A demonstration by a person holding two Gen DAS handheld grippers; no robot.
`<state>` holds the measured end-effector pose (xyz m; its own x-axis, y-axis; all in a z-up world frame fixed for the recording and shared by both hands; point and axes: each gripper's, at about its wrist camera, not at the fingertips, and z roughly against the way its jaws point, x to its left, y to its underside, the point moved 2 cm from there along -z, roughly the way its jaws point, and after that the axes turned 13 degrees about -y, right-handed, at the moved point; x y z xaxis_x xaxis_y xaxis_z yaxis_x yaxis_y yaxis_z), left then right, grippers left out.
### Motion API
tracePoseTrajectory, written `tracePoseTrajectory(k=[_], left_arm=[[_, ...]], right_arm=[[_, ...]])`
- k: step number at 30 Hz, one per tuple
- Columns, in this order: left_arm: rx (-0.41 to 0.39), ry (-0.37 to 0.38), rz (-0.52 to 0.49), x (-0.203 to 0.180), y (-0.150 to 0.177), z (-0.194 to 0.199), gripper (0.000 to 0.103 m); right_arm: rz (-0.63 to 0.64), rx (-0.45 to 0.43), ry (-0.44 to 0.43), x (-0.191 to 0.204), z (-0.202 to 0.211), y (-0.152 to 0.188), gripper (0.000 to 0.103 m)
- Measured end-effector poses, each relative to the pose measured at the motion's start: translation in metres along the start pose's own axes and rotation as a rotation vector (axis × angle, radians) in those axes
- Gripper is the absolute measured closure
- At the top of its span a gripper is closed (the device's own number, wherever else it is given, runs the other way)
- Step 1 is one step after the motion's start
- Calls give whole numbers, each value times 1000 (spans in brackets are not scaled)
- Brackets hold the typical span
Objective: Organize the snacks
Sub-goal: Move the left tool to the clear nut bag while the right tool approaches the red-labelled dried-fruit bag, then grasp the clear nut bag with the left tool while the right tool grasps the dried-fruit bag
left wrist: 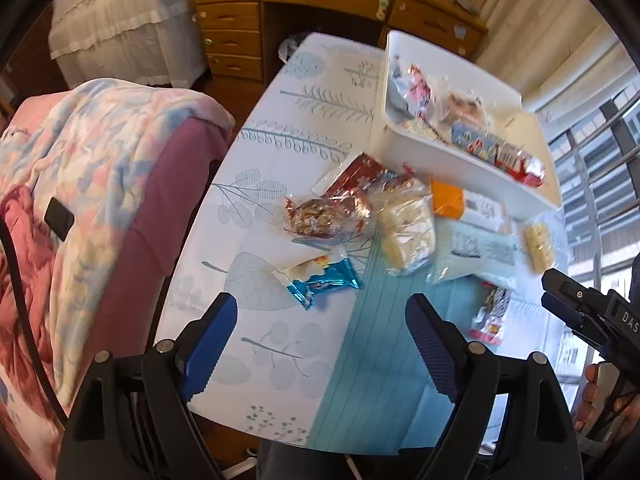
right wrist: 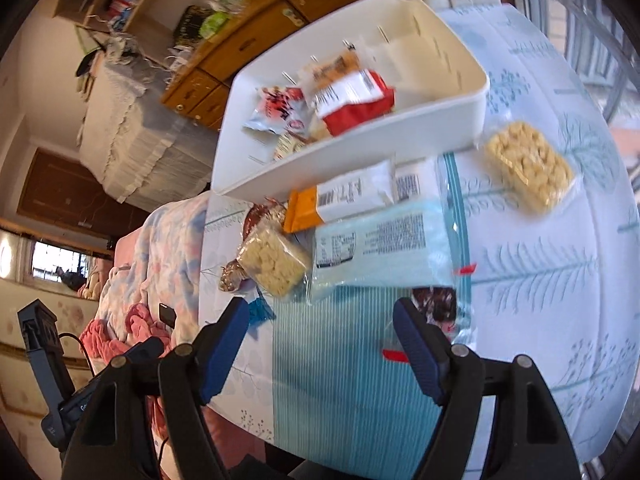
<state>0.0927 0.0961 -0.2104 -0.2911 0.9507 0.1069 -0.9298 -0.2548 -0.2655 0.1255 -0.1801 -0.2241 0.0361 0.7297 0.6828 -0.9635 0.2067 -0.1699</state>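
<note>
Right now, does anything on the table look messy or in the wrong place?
Yes. Several snacks lie loose on the tablecloth instead of in the white bin: a blue wrapper, two puffed-rice bars and a pale green packet, some overlapping in a heap. Nothing looks spilled or torn.

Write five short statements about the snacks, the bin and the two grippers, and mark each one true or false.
1. The white bin already holds several snack packets. True.
2. The left gripper is clamped on the blue wrapper. False: its jaws stand open with nothing between them, and the wrapper lies on the table ahead of it.
3. A pale puffed-rice bar lies alone on the table beside the bin. True.
4. The right gripper is open and holds nothing. True.
5. The orange-ended packet lies inside the bin. False: it lies on the table in front of the bin's wall.
</note>
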Motion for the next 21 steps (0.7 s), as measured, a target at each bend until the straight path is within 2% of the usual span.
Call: tracePoseTrajectory(k=[13, 17, 21], left_arm=[[89, 8, -223, -3, -39, -68, 17], [124, 21, -295, -11, -47, -92, 17], [123, 25, -372, -22, -53, -110, 17]], right_arm=[[-255, -92, 183, -27, -20, 33, 27], [-307, -127, 248, -36, -24, 46, 27], [-328, -156, 315, -42, -30, 57, 27]])
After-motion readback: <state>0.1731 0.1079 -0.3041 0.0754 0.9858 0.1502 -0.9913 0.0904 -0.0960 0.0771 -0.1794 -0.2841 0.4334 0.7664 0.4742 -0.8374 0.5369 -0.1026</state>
